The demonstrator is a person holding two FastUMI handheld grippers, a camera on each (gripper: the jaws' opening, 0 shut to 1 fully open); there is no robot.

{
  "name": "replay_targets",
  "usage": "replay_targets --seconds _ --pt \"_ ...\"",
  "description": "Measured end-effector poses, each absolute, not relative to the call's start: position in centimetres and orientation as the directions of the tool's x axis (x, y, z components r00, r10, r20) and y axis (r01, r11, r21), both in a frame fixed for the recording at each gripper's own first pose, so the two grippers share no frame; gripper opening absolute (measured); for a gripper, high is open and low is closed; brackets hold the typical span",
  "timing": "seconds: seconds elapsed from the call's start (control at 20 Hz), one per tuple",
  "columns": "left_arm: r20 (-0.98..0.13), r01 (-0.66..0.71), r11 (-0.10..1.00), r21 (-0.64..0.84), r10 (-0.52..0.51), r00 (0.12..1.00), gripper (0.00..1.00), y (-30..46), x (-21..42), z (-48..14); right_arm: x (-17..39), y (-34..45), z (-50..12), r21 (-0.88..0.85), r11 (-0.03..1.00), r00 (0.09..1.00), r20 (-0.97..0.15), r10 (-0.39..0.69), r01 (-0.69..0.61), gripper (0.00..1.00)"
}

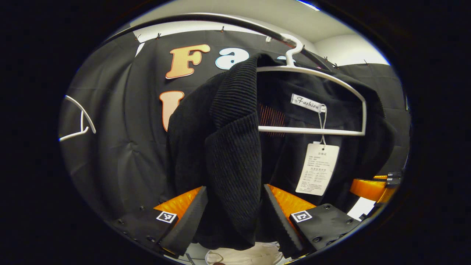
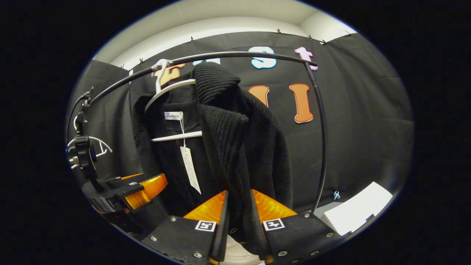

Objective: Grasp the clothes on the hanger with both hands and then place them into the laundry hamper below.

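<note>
Both grippers clamped on black knit cardigan (image 1: 232, 154): left gripper (image 1: 235, 217), right gripper (image 2: 239, 221); cardigan hung on white hanger (image 1: 312, 103).

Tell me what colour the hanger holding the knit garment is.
White. The hanger shows best in the left gripper view, against the black ribbed garment.

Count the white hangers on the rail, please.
2: one hanger carrying the black garment, and one bare hanger farther along, by the cloth wall. More may be hidden.
</note>
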State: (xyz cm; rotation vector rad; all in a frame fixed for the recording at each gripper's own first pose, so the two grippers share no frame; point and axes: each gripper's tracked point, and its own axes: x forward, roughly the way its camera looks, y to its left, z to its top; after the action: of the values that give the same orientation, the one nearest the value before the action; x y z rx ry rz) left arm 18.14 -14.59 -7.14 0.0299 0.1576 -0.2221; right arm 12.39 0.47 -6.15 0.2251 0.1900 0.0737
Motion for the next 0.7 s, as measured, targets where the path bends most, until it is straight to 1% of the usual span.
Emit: replay_targets --seconds 0.05,0.1,0.15,0.2,0.25,0.3,0.35,0.4,0.65,0.7 --pt "-0.16 0.207 0.978 0.016 -0.201 0.966 1.0 -14.3 18.6 -7.4 12.4 0.3 -6.0 0.241 0.969 0.979 -0.181 0.092 -0.047 0.29" --pt "-0.164 0.203 0.979 0.016 -0.198 0.966 1.0 -14.2 18.9 -7.5 12.4 0.1 -5.9 0.254 0.966 0.978 -0.187 0.092 -0.042 0.23" --pt "-0.17 0.215 0.977 0.015 -0.209 0.963 1.0 -14.3 19.2 -7.6 12.3 0.1 -5.9 0.264 0.963 0.976 -0.193 0.099 -0.046 0.21" --pt "-0.173 0.216 0.976 0.014 -0.21 0.962 0.97 -14.2 19.2 -7.7 12.1 0.3 -5.8 0.269 0.961 0.975 -0.194 0.111 -0.056 0.17" --pt "-0.169 0.213 0.977 0.012 -0.208 0.963 0.97 -14.1 19.5 -7.7 11.8 0.2 -5.6 0.268 0.961 0.974 -0.192 0.117 -0.063 0.16" --pt "-0.165 0.212 0.977 0.012 -0.207 0.964 0.91 -14.1 19.5 -7.5 11.7 0.1 -5.4 0.257 0.964 0.975 -0.191 0.115 -0.063 0.16" --pt "-0.162 0.21 0.978 0.014 -0.205 0.965 0.84 -14.1 19.6 -7.6 11.5 -0.1 -5.3 0.242 0.968 0.975 -0.19 0.111 -0.062 0.13" --pt "-0.164 0.206 0.978 0.015 -0.201 0.966 0.76 -13.9 19.7 -7.6 11.3 -0.2 -5.2 0.23 0.971 0.976 -0.19 0.108 -0.063 0.11" --pt "-0.167 0.187 0.982 -0.002 -0.185 0.969 0.22 -13.0 19.2 -7.2 10.5 -0.6 -4.4 0.206 0.977 0.979 -0.181 0.092 -0.054 0.07" --pt "-0.166 0.203 0.979 -0.021 -0.203 0.965 0.17 -13.0 18.8 -7.0 10.3 -0.9 -4.1 0.205 0.978 0.982 -0.172 0.082 -0.046 0.05"
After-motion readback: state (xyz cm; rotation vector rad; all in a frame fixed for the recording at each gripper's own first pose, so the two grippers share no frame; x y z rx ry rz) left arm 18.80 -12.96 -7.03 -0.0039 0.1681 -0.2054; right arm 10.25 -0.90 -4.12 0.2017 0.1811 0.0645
